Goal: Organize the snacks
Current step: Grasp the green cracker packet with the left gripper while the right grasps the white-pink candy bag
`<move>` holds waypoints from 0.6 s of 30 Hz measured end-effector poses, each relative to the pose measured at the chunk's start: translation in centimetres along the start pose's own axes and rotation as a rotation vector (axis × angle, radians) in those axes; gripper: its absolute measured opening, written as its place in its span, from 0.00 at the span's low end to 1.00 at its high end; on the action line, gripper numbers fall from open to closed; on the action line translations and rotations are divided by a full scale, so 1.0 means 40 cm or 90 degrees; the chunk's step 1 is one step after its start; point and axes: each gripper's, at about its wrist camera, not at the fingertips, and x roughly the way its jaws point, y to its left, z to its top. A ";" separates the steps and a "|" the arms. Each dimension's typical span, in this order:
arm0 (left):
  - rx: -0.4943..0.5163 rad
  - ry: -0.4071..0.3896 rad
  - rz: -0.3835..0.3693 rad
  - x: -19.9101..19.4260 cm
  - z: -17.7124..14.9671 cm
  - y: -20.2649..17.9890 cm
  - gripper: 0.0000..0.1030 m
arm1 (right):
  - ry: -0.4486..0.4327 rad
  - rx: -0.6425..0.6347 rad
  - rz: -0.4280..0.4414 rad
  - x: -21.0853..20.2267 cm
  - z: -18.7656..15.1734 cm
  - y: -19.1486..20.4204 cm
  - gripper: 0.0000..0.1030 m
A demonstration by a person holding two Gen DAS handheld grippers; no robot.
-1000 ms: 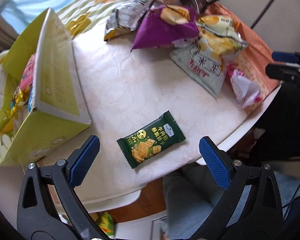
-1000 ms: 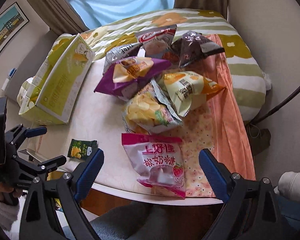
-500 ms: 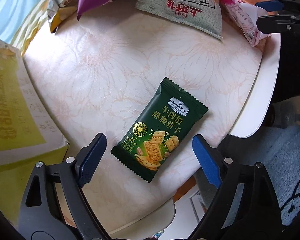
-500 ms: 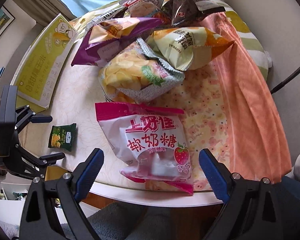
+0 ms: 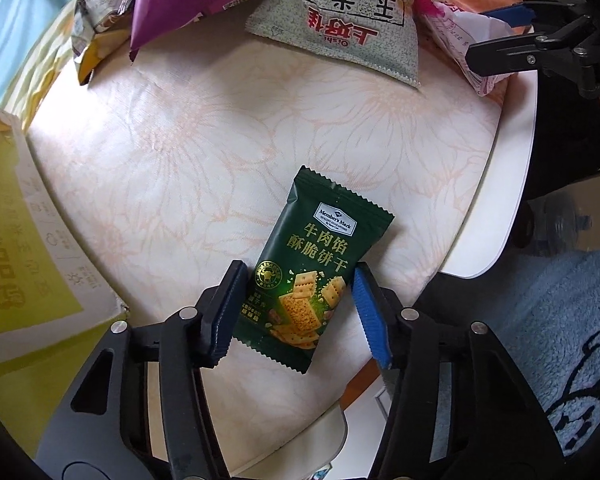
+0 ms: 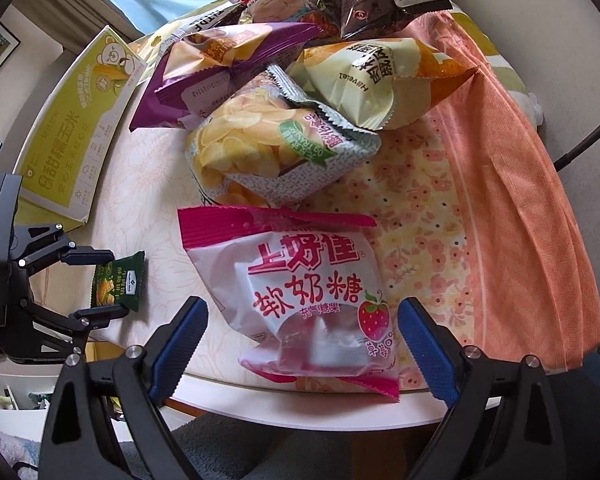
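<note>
A small dark green cracker packet (image 5: 312, 272) lies flat on the round floral table (image 5: 204, 152). My left gripper (image 5: 296, 304) straddles the packet's near half, its pads touching or almost touching both edges. The packet (image 6: 118, 282) and the left gripper (image 6: 100, 284) also show in the right wrist view. My right gripper (image 6: 300, 340) is open, its fingers either side of a pink and white strawberry candy bag (image 6: 312, 292) at the table's front edge, not touching it.
A yellow-green cardboard box (image 5: 16, 248) stands left of the packet; it shows too in the right wrist view (image 6: 76, 120). Several chip bags (image 6: 268, 92) are piled at the back. An orange cloth (image 6: 512, 200) covers the right side. The table edge (image 5: 500, 216) is near.
My left gripper came down and narrowed around the green packet. My right gripper moved forward and lower over the pink candy bag, still open.
</note>
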 end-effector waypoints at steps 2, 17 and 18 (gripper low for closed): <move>-0.002 -0.009 0.001 -0.006 -0.005 0.003 0.47 | 0.001 -0.003 -0.005 0.004 0.002 0.011 0.92; -0.047 -0.040 -0.012 -0.090 -0.020 0.050 0.44 | -0.006 -0.032 -0.046 0.045 0.003 0.039 0.62; -0.050 -0.042 -0.012 -0.095 -0.020 0.051 0.44 | -0.011 -0.031 -0.050 0.040 0.002 0.039 0.57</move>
